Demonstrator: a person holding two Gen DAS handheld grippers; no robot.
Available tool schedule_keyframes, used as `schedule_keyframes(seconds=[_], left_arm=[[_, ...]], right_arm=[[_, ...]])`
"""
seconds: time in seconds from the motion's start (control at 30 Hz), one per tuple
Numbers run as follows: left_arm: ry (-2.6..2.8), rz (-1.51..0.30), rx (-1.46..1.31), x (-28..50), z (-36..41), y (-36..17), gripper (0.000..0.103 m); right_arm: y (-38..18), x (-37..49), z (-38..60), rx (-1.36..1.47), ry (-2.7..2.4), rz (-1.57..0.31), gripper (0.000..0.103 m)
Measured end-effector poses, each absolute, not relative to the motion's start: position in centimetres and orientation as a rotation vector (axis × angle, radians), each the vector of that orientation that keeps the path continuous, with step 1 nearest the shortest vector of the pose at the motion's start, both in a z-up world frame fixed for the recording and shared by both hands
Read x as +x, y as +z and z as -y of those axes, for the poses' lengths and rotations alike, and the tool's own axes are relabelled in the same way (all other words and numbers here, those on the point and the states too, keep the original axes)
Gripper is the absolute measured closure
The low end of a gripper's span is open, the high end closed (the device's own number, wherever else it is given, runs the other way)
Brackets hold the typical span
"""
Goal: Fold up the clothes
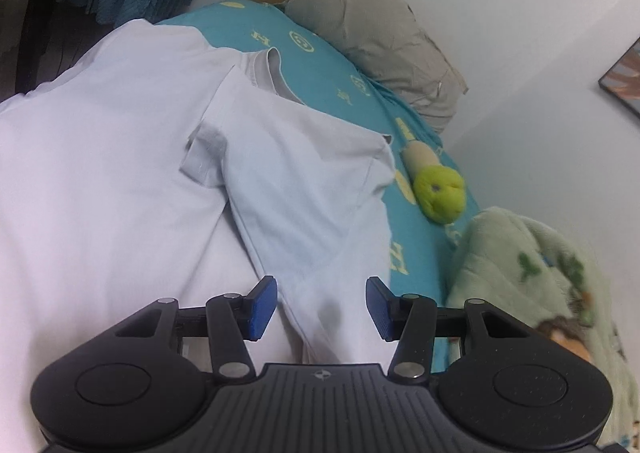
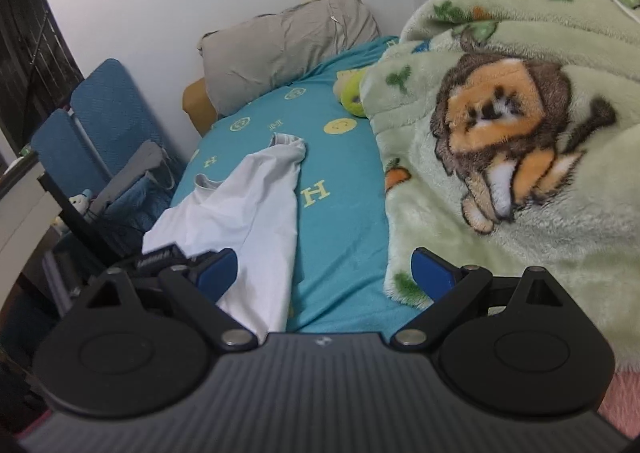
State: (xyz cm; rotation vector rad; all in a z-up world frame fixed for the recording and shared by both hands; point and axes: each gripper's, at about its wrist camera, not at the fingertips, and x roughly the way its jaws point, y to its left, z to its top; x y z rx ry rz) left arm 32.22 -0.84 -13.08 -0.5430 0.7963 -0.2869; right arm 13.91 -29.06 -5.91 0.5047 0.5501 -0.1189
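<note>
Both claws, left [image 1: 321, 307] and right [image 2: 325, 276], gape above white T-shirt [image 1: 120, 157].

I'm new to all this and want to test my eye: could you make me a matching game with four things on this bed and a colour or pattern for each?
Things:
1. T-shirt
2. Pillow
3. Blanket
4. Bedsheet

Descriptions:
A. Teal, with yellow letters and smiley faces
B. Plain grey-beige
C. Pale green fleece with a lion on it
D. White, one sleeve folded over the body

Pairs: 1-D, 2-B, 3-C, 4-A
</note>
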Motion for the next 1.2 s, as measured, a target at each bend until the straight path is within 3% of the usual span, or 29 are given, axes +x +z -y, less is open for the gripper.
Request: schedule_keyframes(seconds=[0.03, 0.1, 0.13, 0.33, 0.53, 0.6, 0.67, 0.93, 1.03, 1.07, 1.1, 1.2], left_arm=[[-0.269, -0.801, -0.498, 32.9, 1.3, -13.3, 0.07], [-0.247, -0.807, -0.417, 34.1, 2.1, -13.7, 0.099], [-0.242, -0.802, -0.386, 34.6, 2.4, -13.7, 0.103], [-0.097, -0.773, -0.152, 37.0, 2.1, -12.6, 0.103], [-0.228, -0.83, -0.131, 33.8, 0.4, -12.2, 0.086], [-0.247, -0.853, -0.188, 33.0, -0.3, -12.4, 0.064], [-0.26, -0.864, -0.291, 32.6, -1.0, -12.8, 0.055], [-0.251, -0.827, -0.594, 35.5, -0.9, -14.7, 0.052], [-0.215, -0.806, -0.565, 36.7, -0.2, -15.1, 0.065], [-0.203, -0.8, -0.552, 37.1, 0.0, -15.1, 0.074], [-0.192, -0.794, -0.538, 37.4, 0.2, -15.2, 0.091], [-0.195, -0.772, -0.461, 38.1, 0.7, -14.8, 0.098]], right_arm=[[-6.2, 14.2, 29.3, 0.517, -0.118, -0.556, 0.008], [-6.7, 14.8, 29.8, 0.541, -0.117, -0.567, 0.008], [-6.9, 15.0, 29.9, 0.546, -0.119, -0.571, 0.008], [-8.1, 16.2, 30.3, 0.558, -0.121, -0.594, 0.008], [-8.3, 16.4, 30.3, 0.581, -0.11, -0.61, 0.008], [-7.9, 15.9, 30.1, 0.588, -0.1, -0.598, 0.008], [-7.5, 15.2, 29.8, 0.591, -0.09, -0.587, 0.008], [-7.3, 14.2, 29.8, 0.591, -0.101, -0.589, 0.008], [-8.0, 14.9, 30.2, 0.604, -0.109, -0.602, 0.008], [-8.2, 15.2, 30.3, 0.606, -0.107, -0.608, 0.008], [-8.4, 15.5, 30.3, 0.605, -0.105, -0.614, 0.008], [-8.9, 16.1, 30.3, 0.606, -0.097, -0.629, 0.008]])
